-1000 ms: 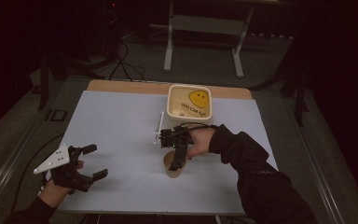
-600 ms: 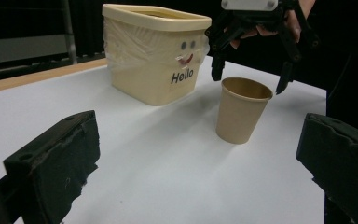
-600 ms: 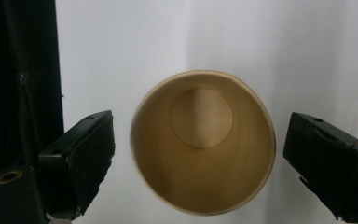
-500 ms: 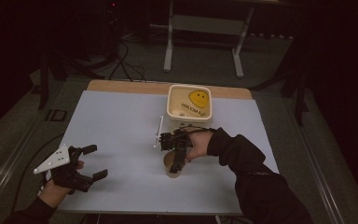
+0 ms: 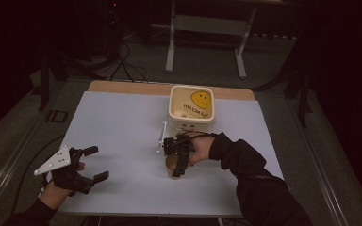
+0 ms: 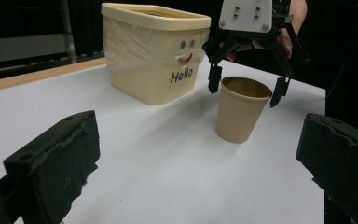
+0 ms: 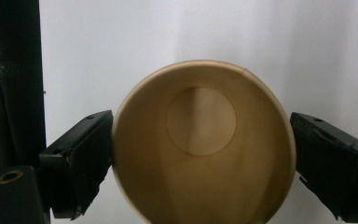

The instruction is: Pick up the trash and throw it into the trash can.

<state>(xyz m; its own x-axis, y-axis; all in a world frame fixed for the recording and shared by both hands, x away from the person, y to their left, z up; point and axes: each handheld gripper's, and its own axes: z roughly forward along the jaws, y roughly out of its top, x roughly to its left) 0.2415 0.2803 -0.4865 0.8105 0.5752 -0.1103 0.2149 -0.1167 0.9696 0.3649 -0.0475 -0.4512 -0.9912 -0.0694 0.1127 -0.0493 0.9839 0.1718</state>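
A brown paper cup (image 5: 168,163) stands upright and empty on the white table (image 5: 122,132), in front of the cream bin (image 5: 191,126). My right gripper (image 5: 175,162) hovers over the cup from above, open, with a jaw on each side of the rim. In the right gripper view the cup (image 7: 200,116) sits between the right gripper's (image 7: 205,158) jaws, the left pad at the rim. The left gripper view shows the cup (image 6: 240,116) with the right gripper (image 6: 245,91) straddling its top. My left gripper (image 5: 98,164) is open at the table's near left, holding nothing.
The cream bin (image 6: 154,60) has a face and the word "Hello" on its side and a yellow smiley inside. A wooden strip (image 5: 132,88) runs along the table's far edge. A metal stand (image 5: 205,28) is on the floor beyond.
My right gripper has sunk slightly toward the cup's rim. The left gripper and the cup have stayed where they were.
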